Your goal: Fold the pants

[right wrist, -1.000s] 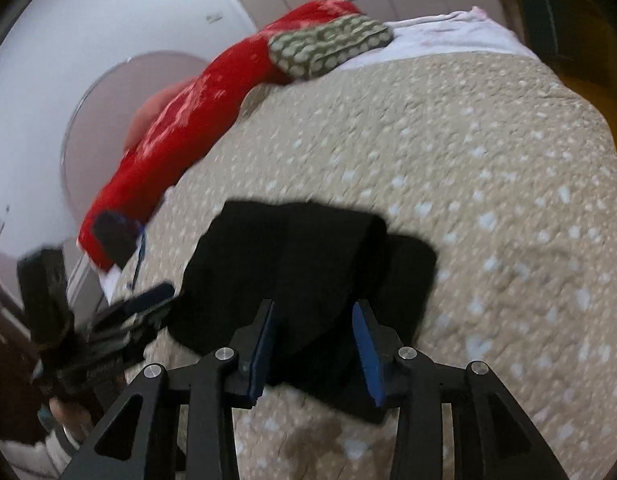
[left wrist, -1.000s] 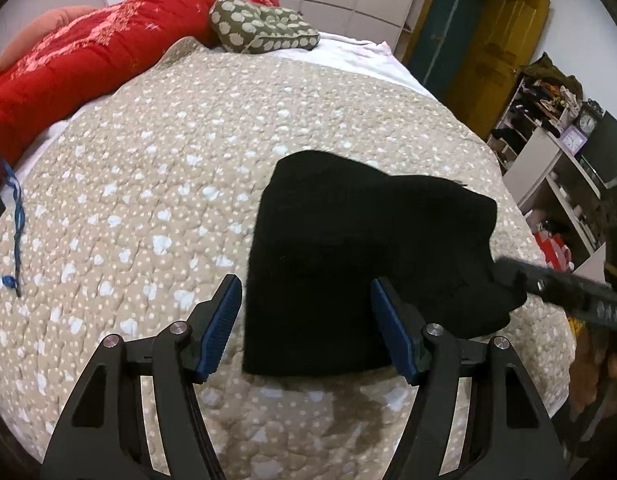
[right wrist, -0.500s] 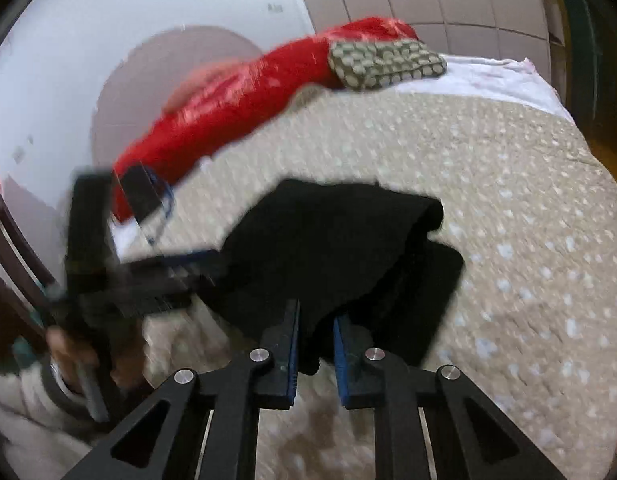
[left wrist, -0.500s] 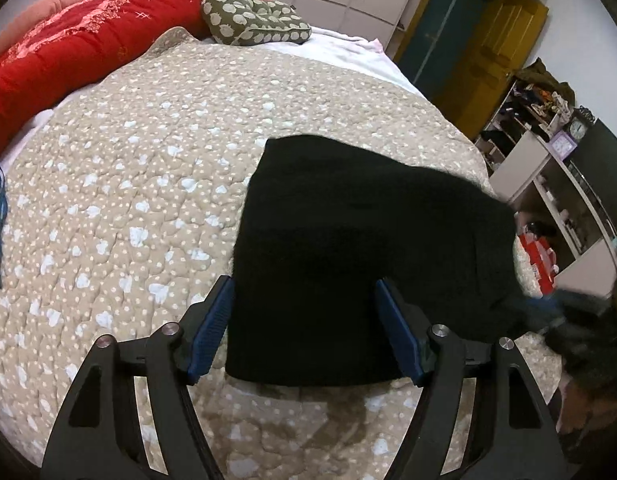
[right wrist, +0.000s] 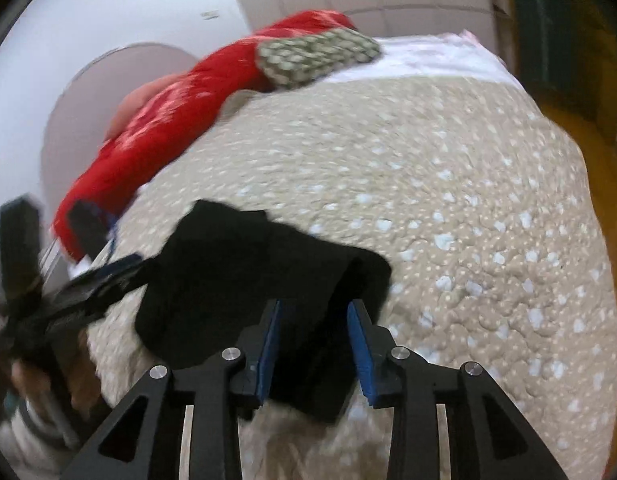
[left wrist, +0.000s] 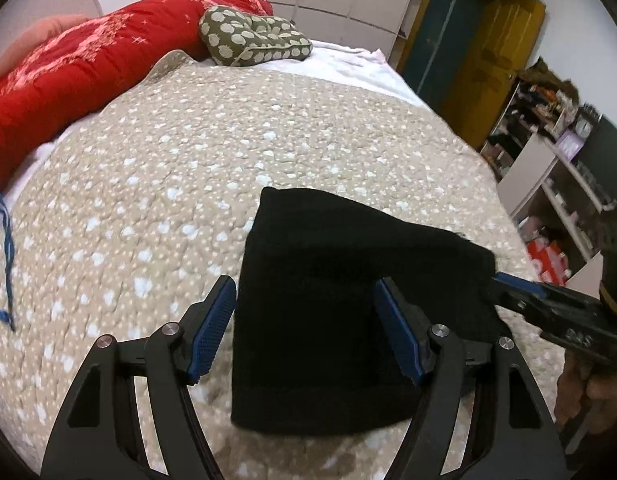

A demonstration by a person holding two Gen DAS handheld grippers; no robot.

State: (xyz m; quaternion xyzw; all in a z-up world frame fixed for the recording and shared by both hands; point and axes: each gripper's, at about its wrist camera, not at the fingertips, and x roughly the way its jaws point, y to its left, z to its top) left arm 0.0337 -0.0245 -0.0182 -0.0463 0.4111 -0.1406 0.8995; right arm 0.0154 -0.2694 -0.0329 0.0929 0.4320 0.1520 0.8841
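Change: the right hand-held gripper (right wrist: 314, 344), which half a second ago was pinched nearly shut on the cloth, is opening; its blue pads now stand apart with the black fabric between them but not pressed.
Meaning: judged from this, the fold has just been laid down and let go; the step in hand looks like release and withdrawal.
Left hand-held gripper (left wrist: 304, 328): jaws wide apart, holding nothing; it has drawn back a little from the bundle, whose near left edge lies just inside its left pad.
Pants (left wrist: 348, 312): folded into a compact block on the bed, directly ahead of both hand-held grippers; the right one meets its right-hand corner.
Pants, material: black, matte, thick and soft, possibly knit or fleece; edges rounded, layers stacked, one lower layer protruding on the right.
Bedspread (left wrist: 188, 160): beige quilted cover, puckered stitching, pale white motifs; yields under load.
Beyond the pants: red quilt (left wrist: 68, 64) and a green spotted cushion (left wrist: 252, 40), well apart.
Remaining: possibly smoothing only.
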